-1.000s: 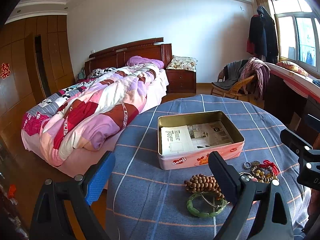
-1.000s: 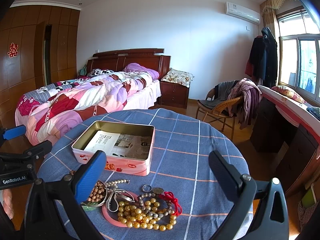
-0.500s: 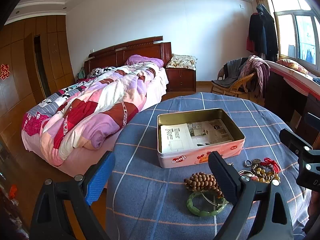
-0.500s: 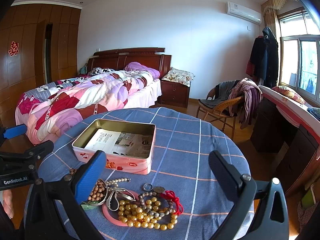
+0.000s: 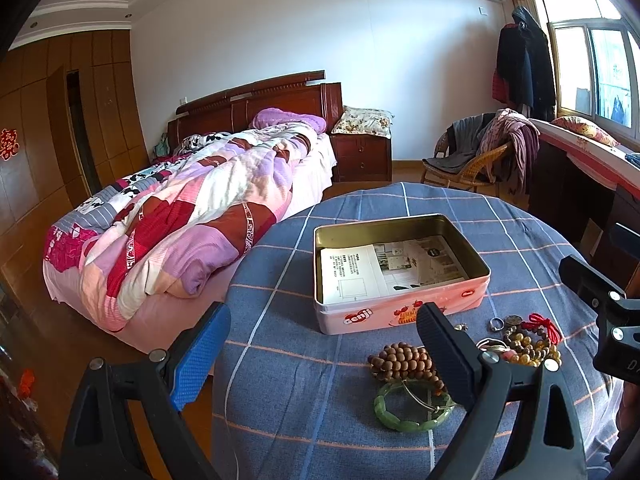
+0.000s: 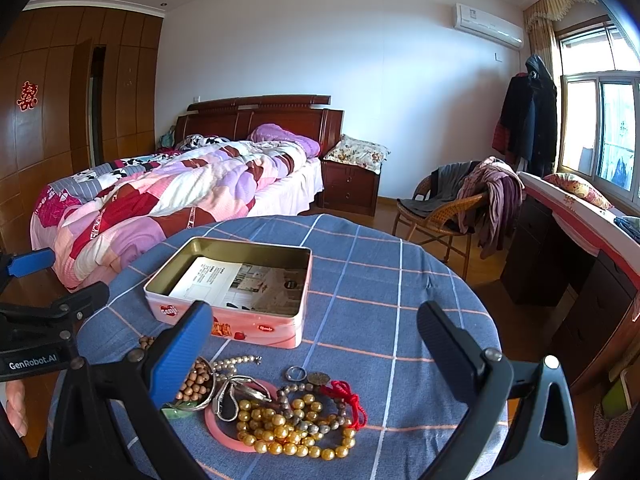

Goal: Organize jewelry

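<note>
Nothing is picked up yet, so I judge the task is at its very first step: choosing a piece and reaching for it. The pink tin stands open on the tabletop, and inside it only a printed paper lies flat; no jewelry is in it. All the jewelry lies in a loose heap in front of the tin, on the side near the person: a brown wooden bead bracelet, a green bangle touching it, a pearl strand, a small ring, a pink bangle under a yellow bead string, and a red cord. The left gripper hovers in front of the tin with its fingers wide apart and empty, above the wooden beads. The right gripper hangs over the heap, fingers also wide and holding nothing. The next move, I think, calls for lowering one gripper on a single piece at the edge of the heap, for example the green bangle, because the strings overlap and one can drag another. Then the piece should go over the tin wall and onto the paper.
</note>
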`<control>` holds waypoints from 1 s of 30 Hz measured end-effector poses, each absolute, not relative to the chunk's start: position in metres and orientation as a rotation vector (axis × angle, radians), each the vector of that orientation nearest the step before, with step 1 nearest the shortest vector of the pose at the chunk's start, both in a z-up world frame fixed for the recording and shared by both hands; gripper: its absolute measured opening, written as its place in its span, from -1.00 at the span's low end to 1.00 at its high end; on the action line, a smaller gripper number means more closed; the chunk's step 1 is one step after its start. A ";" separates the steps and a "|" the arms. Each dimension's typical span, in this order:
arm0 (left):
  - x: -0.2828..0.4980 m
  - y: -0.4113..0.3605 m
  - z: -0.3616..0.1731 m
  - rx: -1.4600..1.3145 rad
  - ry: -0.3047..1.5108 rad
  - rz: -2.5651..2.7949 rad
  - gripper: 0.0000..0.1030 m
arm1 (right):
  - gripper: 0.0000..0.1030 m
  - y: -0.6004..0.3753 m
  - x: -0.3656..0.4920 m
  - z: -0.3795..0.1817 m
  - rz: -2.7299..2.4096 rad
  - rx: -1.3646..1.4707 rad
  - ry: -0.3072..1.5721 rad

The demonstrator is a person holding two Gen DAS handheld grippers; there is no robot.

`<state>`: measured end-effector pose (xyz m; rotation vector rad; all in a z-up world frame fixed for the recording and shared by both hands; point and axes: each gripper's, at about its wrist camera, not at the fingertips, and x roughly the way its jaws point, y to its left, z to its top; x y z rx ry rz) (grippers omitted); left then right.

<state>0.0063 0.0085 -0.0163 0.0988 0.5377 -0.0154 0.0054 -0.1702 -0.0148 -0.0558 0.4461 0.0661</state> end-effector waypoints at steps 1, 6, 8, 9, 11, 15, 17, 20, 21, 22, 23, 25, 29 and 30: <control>0.006 0.009 -0.017 0.099 0.538 -0.015 0.83 | 1.00 -0.170 0.005 -0.015 0.065 -0.056 0.446; 0.007 0.008 -0.016 0.099 0.539 -0.016 0.83 | 1.00 -0.170 0.005 -0.015 0.066 -0.058 0.446; 0.005 0.008 -0.018 0.100 0.540 -0.020 0.83 | 1.00 -0.170 0.005 -0.015 0.066 -0.057 0.447; 0.006 0.006 -0.020 0.102 0.541 -0.022 0.83 | 1.00 -0.170 0.005 -0.015 0.065 -0.058 0.447; 0.005 0.007 -0.022 0.103 0.545 -0.022 0.83 | 1.00 -0.170 0.006 -0.015 0.066 -0.057 0.451; 0.007 0.004 -0.022 0.108 0.553 -0.028 0.83 | 1.00 -0.169 0.006 -0.023 0.069 -0.059 0.453; 0.008 0.004 -0.024 0.109 0.559 -0.031 0.83 | 1.00 -0.169 0.006 -0.023 0.067 -0.059 0.453; 0.010 0.004 -0.025 0.113 0.569 -0.033 0.83 | 1.00 -0.169 0.007 -0.024 0.065 -0.060 0.453; 0.010 0.005 -0.026 0.111 0.574 -0.037 0.83 | 1.00 -0.169 0.006 -0.024 0.065 -0.062 0.451; 0.011 0.006 -0.027 0.111 0.578 -0.037 0.83 | 1.00 -0.170 0.006 -0.028 0.062 -0.064 0.450; 0.012 0.006 -0.030 0.113 0.587 -0.032 0.83 | 1.00 -0.172 0.007 -0.031 0.057 -0.065 0.452; 0.016 0.007 -0.033 0.113 0.605 -0.033 0.83 | 1.00 -0.177 0.008 -0.040 0.041 -0.065 0.462; 0.020 0.010 -0.039 0.090 0.626 -0.047 0.82 | 1.00 -0.189 0.010 -0.059 0.025 -0.082 0.495; 0.020 0.010 -0.040 0.085 0.630 -0.053 0.82 | 1.00 -0.189 0.009 -0.059 0.025 -0.095 0.502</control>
